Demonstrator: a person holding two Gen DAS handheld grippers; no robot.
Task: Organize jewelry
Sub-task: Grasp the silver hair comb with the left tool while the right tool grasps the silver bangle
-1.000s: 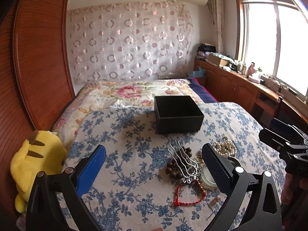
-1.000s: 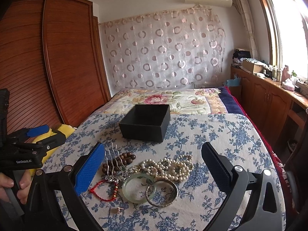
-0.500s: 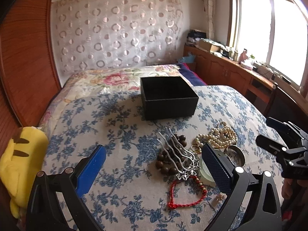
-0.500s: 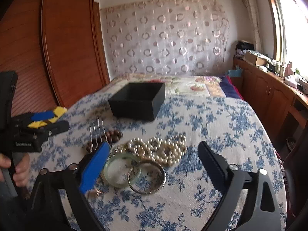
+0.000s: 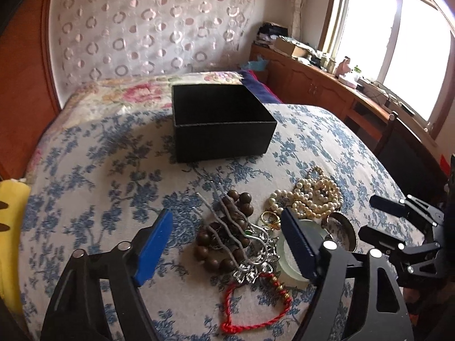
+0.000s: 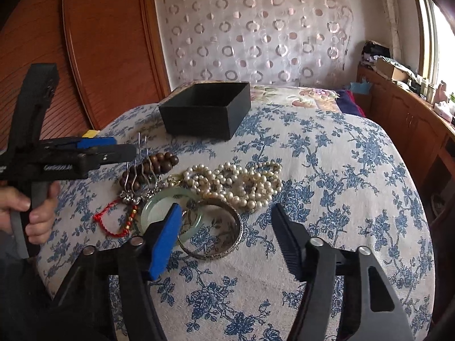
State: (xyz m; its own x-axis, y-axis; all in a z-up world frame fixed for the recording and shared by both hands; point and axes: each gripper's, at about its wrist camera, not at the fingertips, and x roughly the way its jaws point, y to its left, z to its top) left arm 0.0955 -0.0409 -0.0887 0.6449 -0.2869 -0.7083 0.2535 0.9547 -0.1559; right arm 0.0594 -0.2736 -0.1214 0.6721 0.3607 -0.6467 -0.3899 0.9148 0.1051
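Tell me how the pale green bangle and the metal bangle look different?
The pale green bangle is thick, smooth and milky like glass; the metal bangle is a thin, dull brown band with a patterned side. The green one lies nearer the red cord bracelet; the metal one lies to its right, overlapping the green one's rim. Both are round rings lying flat on the flowered cloth.

Box (image 5: 221,139): matt black, plain.
Bed cover (image 6: 327,176): off-white, blue flower sprigs.
Quilt (image 5: 113,96): cream, pink blooms.
Wooden bead bracelet (image 5: 227,227): dark brown.
Hair comb (image 5: 250,258): silver.
Cord bracelet (image 5: 256,309): red, gold beads.
Pearl strand (image 6: 241,182): cream white.
Jade bangle (image 6: 159,201): pale green.
Metal bangle (image 6: 224,244): dull silver.
Curtain (image 6: 256,34): white, ring pattern.
Plush toy (image 5: 11,227): yellow.
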